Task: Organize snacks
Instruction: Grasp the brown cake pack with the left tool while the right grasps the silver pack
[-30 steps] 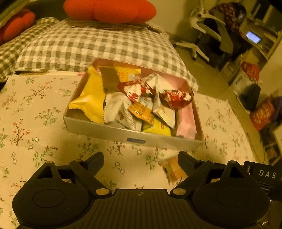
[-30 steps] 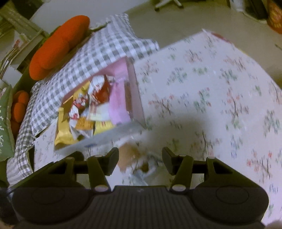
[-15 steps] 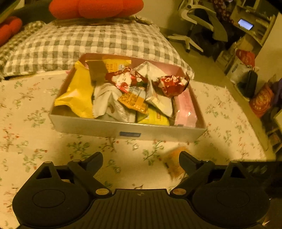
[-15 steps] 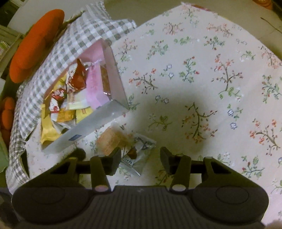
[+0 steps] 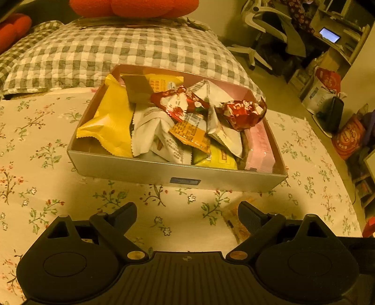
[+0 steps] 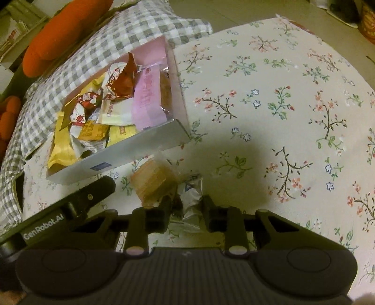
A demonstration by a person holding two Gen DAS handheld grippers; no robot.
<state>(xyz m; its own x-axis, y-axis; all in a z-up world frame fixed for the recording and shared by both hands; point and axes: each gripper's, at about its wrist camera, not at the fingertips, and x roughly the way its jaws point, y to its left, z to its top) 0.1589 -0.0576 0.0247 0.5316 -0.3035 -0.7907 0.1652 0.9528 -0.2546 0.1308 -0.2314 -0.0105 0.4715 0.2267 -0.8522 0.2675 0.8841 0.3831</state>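
A shallow grey box (image 5: 131, 167) with a pink lining lies on the floral cloth, heaped with yellow, white, red and pink snack packets. In front of it lie a clear-wrapped orange wafer packet (image 6: 153, 179) and a small silver snack packet (image 6: 192, 199). My right gripper (image 6: 187, 206) is shut on the silver packet, which is pinched between its fingertips. My left gripper (image 5: 187, 212) stands wide open over the cloth with nothing between its fingers. The wafer packet (image 5: 233, 219) lies just beside the left gripper's right finger. The left gripper's finger (image 6: 93, 193) shows at the left of the right wrist view.
A grey checked pillow (image 5: 131, 50) with an orange cushion (image 5: 133, 7) lies behind the box. Right of the bed stand a white office chair (image 5: 260, 25), bags (image 5: 328, 93) and shelves. Bare floral cloth (image 6: 281, 105) spreads right of the box.
My right gripper's jaws have closed onto the silver packet, which lay loose between them before. The left gripper has come closer to the box and now shows in the right wrist view.
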